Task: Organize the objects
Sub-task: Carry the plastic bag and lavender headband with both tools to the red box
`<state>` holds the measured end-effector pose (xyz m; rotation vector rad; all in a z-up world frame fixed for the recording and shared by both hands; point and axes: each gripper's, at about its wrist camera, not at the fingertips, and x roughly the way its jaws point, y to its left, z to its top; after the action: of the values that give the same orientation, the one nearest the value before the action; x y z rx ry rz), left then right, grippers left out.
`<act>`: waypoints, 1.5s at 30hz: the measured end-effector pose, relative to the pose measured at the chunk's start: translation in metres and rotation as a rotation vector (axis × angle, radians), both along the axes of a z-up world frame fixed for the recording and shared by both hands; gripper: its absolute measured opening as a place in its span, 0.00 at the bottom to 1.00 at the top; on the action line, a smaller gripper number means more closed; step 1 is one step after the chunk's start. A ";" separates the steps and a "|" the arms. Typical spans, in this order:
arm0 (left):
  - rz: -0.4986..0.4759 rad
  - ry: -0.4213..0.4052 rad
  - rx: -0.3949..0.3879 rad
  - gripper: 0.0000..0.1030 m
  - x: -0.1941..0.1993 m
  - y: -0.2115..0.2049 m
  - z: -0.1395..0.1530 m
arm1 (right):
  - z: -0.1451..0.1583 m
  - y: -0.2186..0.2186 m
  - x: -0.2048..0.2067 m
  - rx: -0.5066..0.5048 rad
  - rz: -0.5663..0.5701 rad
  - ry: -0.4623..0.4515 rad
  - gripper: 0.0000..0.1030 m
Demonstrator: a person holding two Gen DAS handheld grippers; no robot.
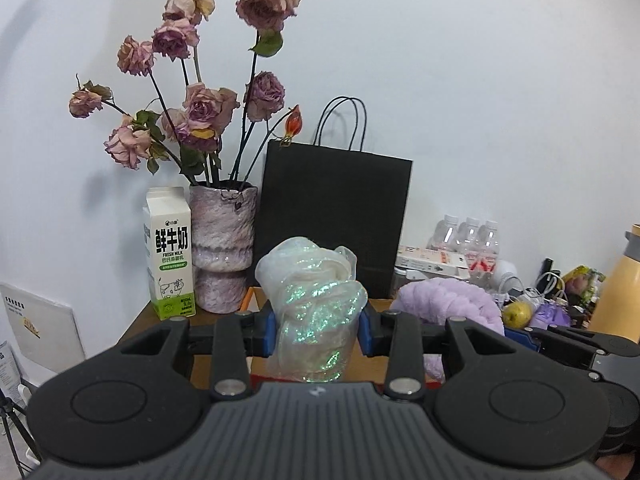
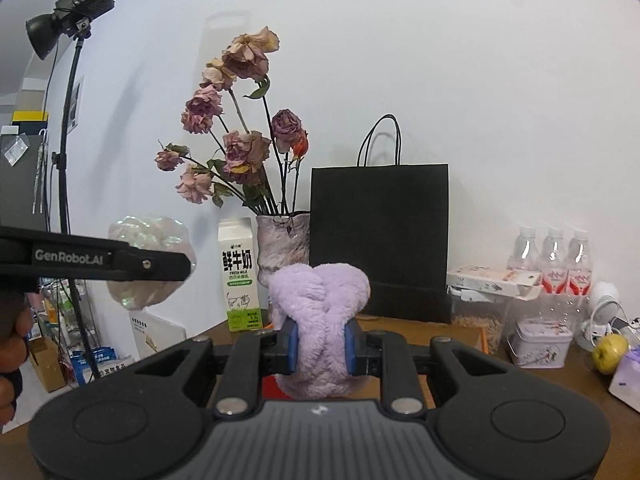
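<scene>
My left gripper (image 1: 317, 330) is shut on an iridescent clear scrunchie (image 1: 310, 300), its blue pads pressing both sides, held above the wooden table (image 1: 140, 326). My right gripper (image 2: 322, 346) is shut on a fluffy purple scrunchie (image 2: 320, 300), which bulges above and below the pads. In the left wrist view the purple scrunchie (image 1: 448, 302) and the right gripper's body sit to the right. In the right wrist view the left gripper's arm crosses at the left with the iridescent scrunchie (image 2: 150, 260) behind it. A hand (image 2: 12, 344) holds that gripper.
Against the wall stand a milk carton (image 1: 170, 256), a vase of dried roses (image 1: 222, 244) and a black paper bag (image 1: 334, 216). To the right lie water bottles (image 2: 554, 256), a flat box (image 2: 494, 280), a tin (image 2: 540, 342), a green apple (image 2: 608, 354) and cables. A light stand (image 2: 68, 160) rises at the left.
</scene>
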<state>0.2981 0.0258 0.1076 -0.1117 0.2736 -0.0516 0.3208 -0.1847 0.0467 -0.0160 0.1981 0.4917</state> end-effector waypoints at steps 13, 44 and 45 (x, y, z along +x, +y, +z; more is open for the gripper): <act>0.010 0.040 -0.069 0.36 0.068 0.020 -0.010 | -0.005 0.009 0.069 -0.006 -0.029 0.031 0.20; -0.017 0.152 -0.005 0.36 0.179 0.003 -0.058 | -0.057 0.010 0.166 -0.051 -0.120 0.185 0.20; -0.017 0.162 -0.001 0.36 0.182 0.002 -0.061 | -0.058 0.010 0.168 -0.054 -0.123 0.190 0.20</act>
<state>0.4801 0.0279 0.0463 -0.1149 0.4362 -0.0598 0.4883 -0.1742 -0.0114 -0.0097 0.3965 0.3647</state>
